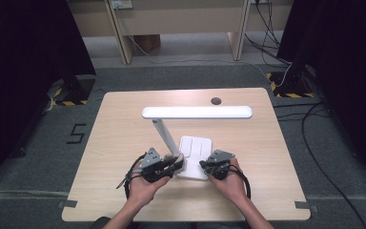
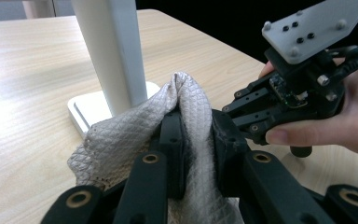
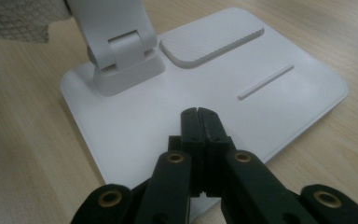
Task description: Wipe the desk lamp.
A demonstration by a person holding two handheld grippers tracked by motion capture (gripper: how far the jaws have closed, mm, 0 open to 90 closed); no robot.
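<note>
Cloth (image 2: 186, 121) clamped between left gripper (image 2: 196, 140) fingers; right gripper (image 3: 199, 122) fingers together over lamp base (image 3: 279, 98).

**Even overhead light, soft focus up close**

The table (image 1: 124, 143) is lit evenly from above in the high view; far left and far right corners are lost in darkness. Faint soft shadows are cast under the lamp head (image 1: 197, 112). Mild glare is seen on the wood at left in the left gripper view. The nearest jaw parts are blurred in both gripper views. Slight overall softness is noted; detail is low.
</note>
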